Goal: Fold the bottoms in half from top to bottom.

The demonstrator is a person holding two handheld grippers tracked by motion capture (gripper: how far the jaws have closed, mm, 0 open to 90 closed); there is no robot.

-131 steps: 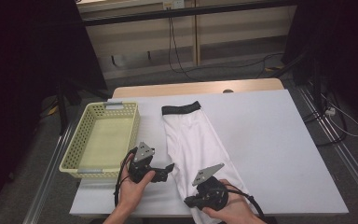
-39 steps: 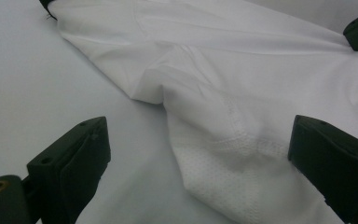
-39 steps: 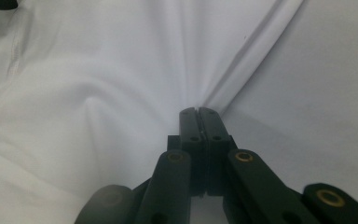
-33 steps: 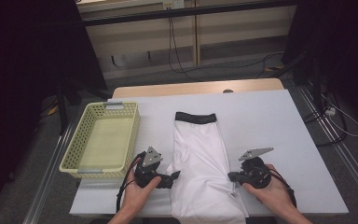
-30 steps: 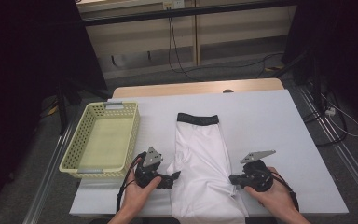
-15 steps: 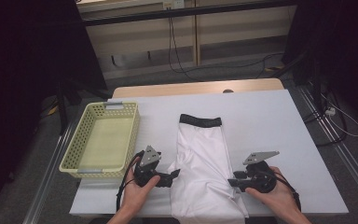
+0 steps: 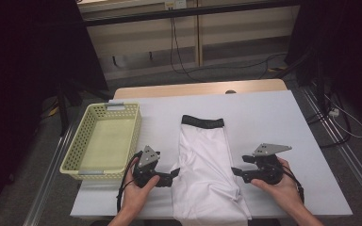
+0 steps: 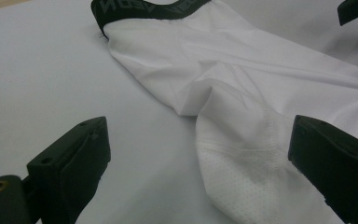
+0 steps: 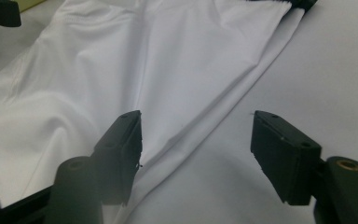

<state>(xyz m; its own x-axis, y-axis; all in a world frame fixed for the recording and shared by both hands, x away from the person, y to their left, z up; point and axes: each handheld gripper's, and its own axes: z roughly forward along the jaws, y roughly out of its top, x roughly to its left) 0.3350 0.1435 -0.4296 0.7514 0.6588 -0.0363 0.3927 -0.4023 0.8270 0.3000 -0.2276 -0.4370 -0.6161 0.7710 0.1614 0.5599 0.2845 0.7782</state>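
Observation:
White shorts (image 7: 207,165) with a black waistband (image 7: 202,122) lie lengthwise on the white table (image 7: 273,122), waistband at the far end. My left gripper (image 7: 174,173) is at the garment's left edge, open, its jaws wide apart over a folded bulge of white fabric (image 8: 233,121). My right gripper (image 7: 234,171) is at the garment's right edge, open, with the fabric's hem (image 9: 205,121) running between its jaws. The black waistband (image 8: 144,9) lies at the top of the left gripper view.
A pale yellow mesh basket (image 7: 78,148) stands on the table's left side. A wooden strip (image 7: 202,88) runs along the table's far edge. Cables (image 7: 179,47) lie on the floor beyond. Bare table surface stretches to the right of the shorts.
The right gripper has edged left toward the shorts' right hem. The shorts have been drawn a little nearer and straightened since the earliest frame. The left gripper stays put.

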